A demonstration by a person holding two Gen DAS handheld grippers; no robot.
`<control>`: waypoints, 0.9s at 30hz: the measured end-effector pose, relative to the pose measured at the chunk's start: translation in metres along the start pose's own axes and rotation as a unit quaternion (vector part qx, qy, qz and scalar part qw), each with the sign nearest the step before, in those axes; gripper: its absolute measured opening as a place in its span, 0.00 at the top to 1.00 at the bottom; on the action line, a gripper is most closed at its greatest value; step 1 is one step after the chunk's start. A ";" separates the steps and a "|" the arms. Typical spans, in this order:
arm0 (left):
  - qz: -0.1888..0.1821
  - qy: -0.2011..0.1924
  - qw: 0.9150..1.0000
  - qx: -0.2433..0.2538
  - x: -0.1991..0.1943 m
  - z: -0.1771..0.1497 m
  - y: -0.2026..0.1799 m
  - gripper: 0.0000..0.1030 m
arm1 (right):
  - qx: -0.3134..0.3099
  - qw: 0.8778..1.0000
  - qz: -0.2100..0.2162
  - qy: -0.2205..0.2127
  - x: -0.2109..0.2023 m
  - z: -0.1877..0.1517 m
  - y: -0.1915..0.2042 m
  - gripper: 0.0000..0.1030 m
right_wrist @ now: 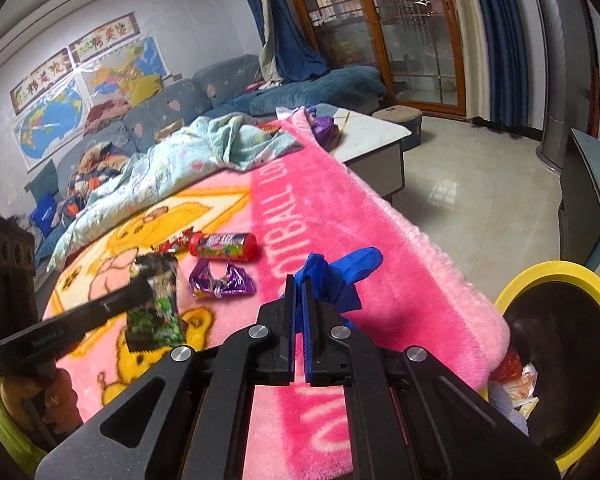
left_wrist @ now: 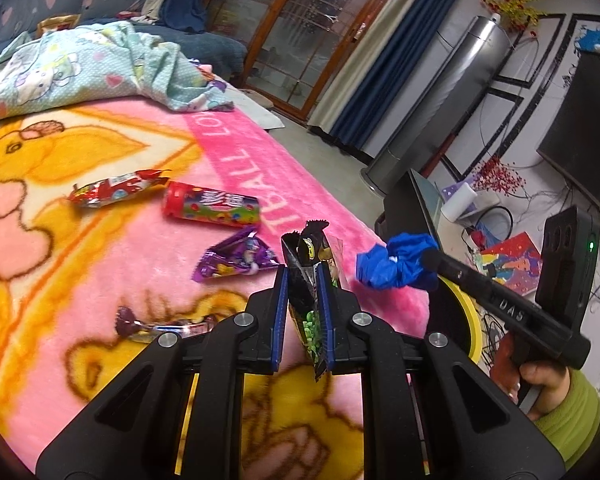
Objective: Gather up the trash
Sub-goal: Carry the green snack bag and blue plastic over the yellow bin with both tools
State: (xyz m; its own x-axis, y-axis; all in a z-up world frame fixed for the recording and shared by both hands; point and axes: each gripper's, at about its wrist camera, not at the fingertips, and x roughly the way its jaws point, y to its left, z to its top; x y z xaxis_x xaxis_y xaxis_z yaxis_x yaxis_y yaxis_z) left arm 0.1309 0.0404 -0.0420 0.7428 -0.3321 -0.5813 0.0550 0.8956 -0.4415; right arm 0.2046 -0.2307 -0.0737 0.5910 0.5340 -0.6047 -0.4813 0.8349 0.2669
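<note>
My left gripper is shut on a black and green snack packet, held upright above the pink blanket; the same packet shows at the left of the right wrist view. My right gripper is shut on a crumpled blue glove, also seen as a blue glove over the blanket's edge. A yellow-rimmed bin stands below the bed edge at the right, with trash inside. On the blanket lie a red wrapper, a red candy tube, a purple wrapper and a small twisted wrapper.
A light patterned quilt is bunched at the far end of the bed. A grey sofa runs along the wall. A dark screen stands right of the bin, and a low table sits past the bed. A hand in a green sleeve holds the right gripper.
</note>
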 end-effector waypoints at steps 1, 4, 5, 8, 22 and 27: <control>-0.001 0.001 1.000 0.005 0.001 -0.001 -0.004 0.91 | 0.002 1.000 -0.001 -0.005 -0.003 0.001 -0.002 0.97; -0.005 0.003 1.000 0.016 0.003 -0.003 -0.014 0.91 | 0.010 1.000 -0.002 -0.012 -0.011 0.003 -0.006 0.97; -0.006 0.005 1.000 0.018 0.003 -0.003 -0.016 0.91 | 0.012 1.000 -0.003 -0.014 -0.013 0.004 -0.008 0.97; -0.009 0.008 0.999 0.030 0.006 -0.006 -0.026 0.91 | 0.022 1.000 -0.003 -0.021 -0.020 0.006 -0.014 0.97; -0.026 0.024 0.996 0.077 0.020 -0.016 -0.068 0.91 | 0.060 0.996 -0.023 -0.059 -0.054 0.012 -0.048 0.97; -0.035 0.028 0.994 0.095 0.026 -0.020 -0.086 0.91 | 0.076 0.994 -0.031 -0.070 -0.062 0.013 -0.060 0.97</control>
State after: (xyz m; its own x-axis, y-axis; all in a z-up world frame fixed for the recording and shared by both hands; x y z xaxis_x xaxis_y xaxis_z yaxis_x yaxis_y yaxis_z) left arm 0.1319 -0.0515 -0.0324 0.6944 -0.4068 -0.5935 0.2344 0.9078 -0.3479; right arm 0.2054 -0.3124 -0.0422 0.7066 0.4847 -0.5156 -0.3438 0.8720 0.3486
